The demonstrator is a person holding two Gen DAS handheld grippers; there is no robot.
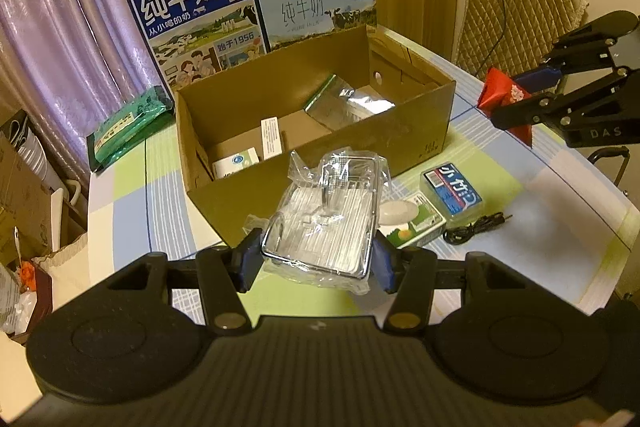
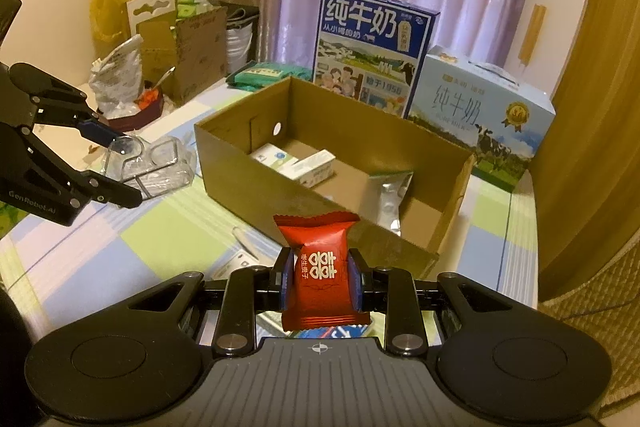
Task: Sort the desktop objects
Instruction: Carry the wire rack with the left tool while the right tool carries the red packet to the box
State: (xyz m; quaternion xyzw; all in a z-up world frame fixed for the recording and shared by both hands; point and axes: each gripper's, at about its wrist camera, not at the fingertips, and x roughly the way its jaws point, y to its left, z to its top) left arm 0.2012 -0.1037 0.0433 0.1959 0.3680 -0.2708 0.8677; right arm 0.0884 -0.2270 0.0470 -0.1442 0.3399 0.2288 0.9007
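My left gripper (image 1: 318,263) is shut on a metal rack wrapped in clear plastic (image 1: 324,227), held above the table just in front of the open cardboard box (image 1: 224,195). That box holds small white cartons (image 1: 234,163) and a silver foil pouch (image 1: 352,103). Seen from the right wrist, my right gripper (image 2: 322,279) is shut on a red candy packet (image 2: 320,267), near the box's front wall (image 2: 280,199). The left gripper (image 2: 120,167) with the wrapped rack (image 2: 152,167) shows at the left there. The right gripper (image 1: 528,99) with the red packet (image 1: 500,91) appears at the right edge of the left wrist view.
On the checked tablecloth (image 1: 160,187) lie a blue card box (image 1: 452,191), a soap box with a white bar (image 1: 408,219) and a black cable (image 1: 476,227). Two milk cartons (image 1: 200,23) (image 1: 320,3) stand behind the box, a green pack (image 1: 128,123) to its left. Clutter (image 2: 160,67) crowds the far left corner.
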